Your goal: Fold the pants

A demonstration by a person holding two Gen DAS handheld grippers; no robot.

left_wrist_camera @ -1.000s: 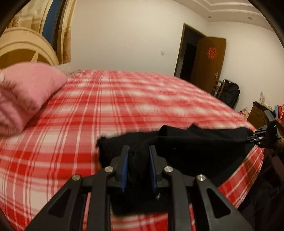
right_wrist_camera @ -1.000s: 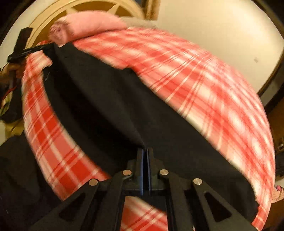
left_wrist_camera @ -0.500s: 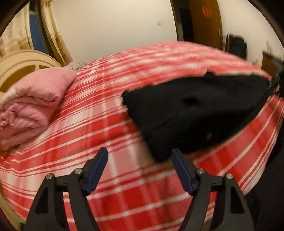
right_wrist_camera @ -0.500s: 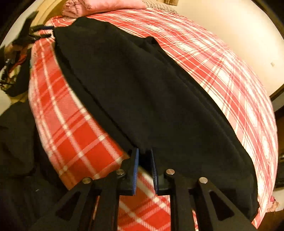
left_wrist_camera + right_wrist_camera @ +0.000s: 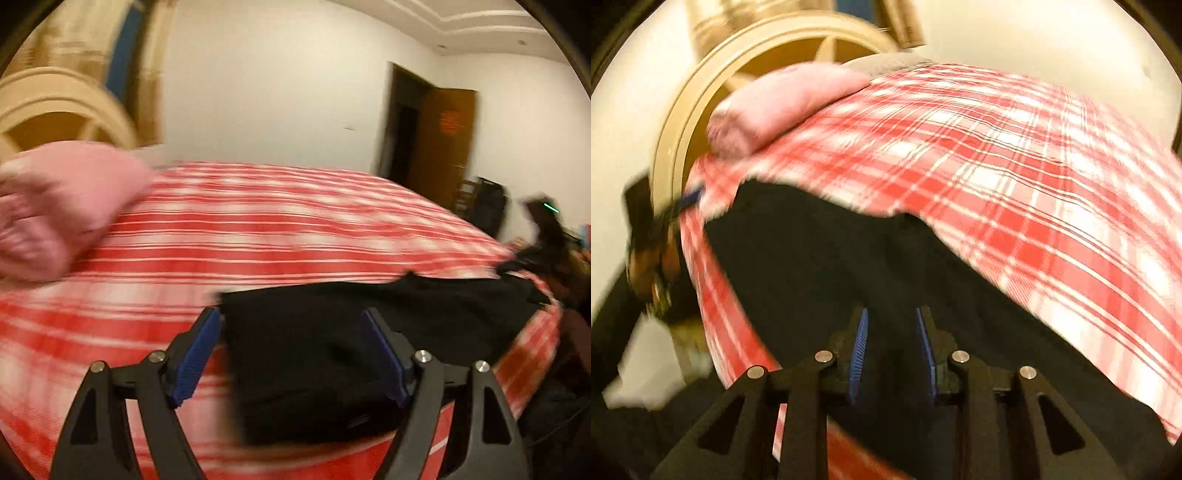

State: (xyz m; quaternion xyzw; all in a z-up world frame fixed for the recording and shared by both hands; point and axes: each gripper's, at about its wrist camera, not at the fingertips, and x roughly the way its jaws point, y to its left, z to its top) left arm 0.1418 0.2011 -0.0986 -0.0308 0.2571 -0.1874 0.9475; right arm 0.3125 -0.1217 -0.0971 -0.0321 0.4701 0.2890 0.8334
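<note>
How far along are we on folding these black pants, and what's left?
Done: the black pants lie flat as a long strip along the near edge of the red plaid bed, seemingly leg over leg. In hand: nothing; the left gripper and right gripper are both open over the fabric. Left: regrasp one end and fold the strip shorter.

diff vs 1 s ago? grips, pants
Both grippers let go: the left gripper and the right gripper, shut on the black pants a second ago, now stand open over them. The pants lie flat on the plaid bed. The pink blanket stayed put.
</note>
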